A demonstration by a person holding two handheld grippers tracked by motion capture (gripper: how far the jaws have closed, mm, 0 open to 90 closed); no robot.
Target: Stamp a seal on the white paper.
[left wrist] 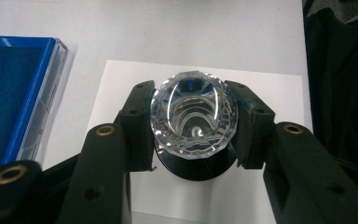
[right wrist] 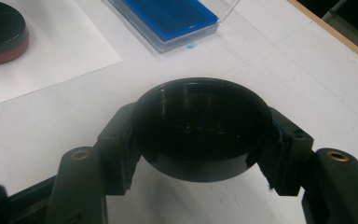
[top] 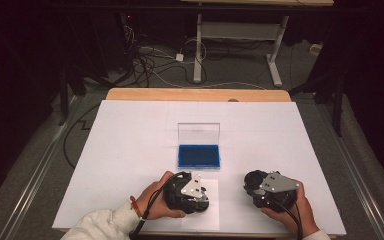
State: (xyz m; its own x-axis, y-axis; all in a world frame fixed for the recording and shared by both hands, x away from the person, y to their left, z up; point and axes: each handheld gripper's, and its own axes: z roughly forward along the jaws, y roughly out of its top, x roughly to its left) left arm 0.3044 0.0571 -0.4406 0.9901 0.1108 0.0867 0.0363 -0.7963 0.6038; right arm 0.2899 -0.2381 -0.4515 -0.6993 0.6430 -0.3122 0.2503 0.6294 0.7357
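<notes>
1. Left hand-held gripper [left wrist: 193, 140] clamps the crystal stamp [left wrist: 194, 114], upright on paper [left wrist: 270, 88].
2. Right hand-held gripper [right wrist: 200, 149] grips the black cap [right wrist: 200, 128], mouth up.
3. Ink pad [top: 198, 155] lies just ahead, nearer left.

stamp [right wrist: 0, 35]: cut off at your 10 o'clock corner | ink pad [left wrist: 14, 98]: runs off at 9 o'clock | stamp base [left wrist: 191, 168]: mostly hidden under crystal knob [left wrist: 194, 116] | cap [right wrist: 200, 126]: embossed text inside too dark to read
</notes>
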